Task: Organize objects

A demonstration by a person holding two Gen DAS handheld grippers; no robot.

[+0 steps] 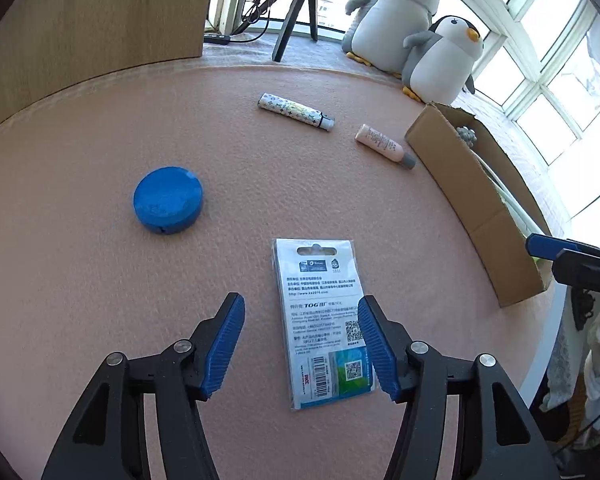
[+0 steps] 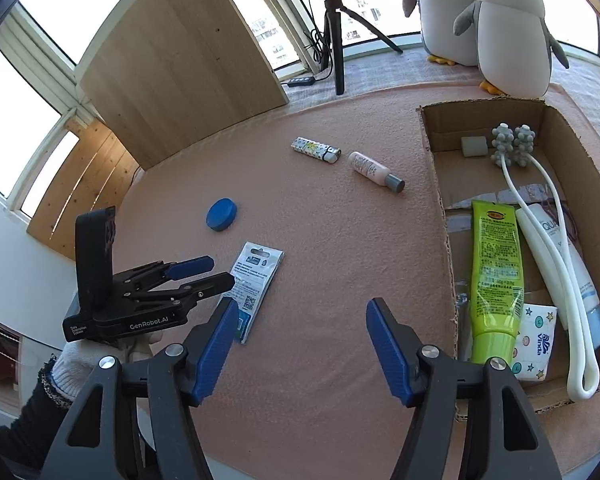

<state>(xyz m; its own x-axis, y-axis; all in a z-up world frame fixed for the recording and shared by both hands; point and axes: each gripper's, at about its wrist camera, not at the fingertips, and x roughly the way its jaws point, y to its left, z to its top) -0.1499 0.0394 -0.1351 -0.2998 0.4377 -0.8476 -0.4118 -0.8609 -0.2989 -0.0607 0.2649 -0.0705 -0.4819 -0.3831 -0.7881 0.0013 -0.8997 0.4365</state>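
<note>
Packaged card lay flat on the pink desk, printed back up, directly ahead of the left gripper, with the cardboard box well apart to its right. Four loose things remained on the desk: the card, a blue round tin, a patterned lighter and a small pink tube lying near the box's wall. The box already held a green tube, a white massager and a tissue pack.

The step in hand looked like picking up the card. It was thin and flat (nothing much to bite on), so a good approach would likely be to centre the fingers over its short width, tilt the tips down to the desk and close across the edges so one long side lifts, rather than pressing straight onto the face. In the left wrist view the card sat off-centre, its right edge running under the right finger, so a small shift to the right seemed needed first.

The left fingers were spread wide and held nothing; whether they touched the card could not be told. The right gripper was likewise spread wide and empty, hovering over bare desk between card and box.
</note>
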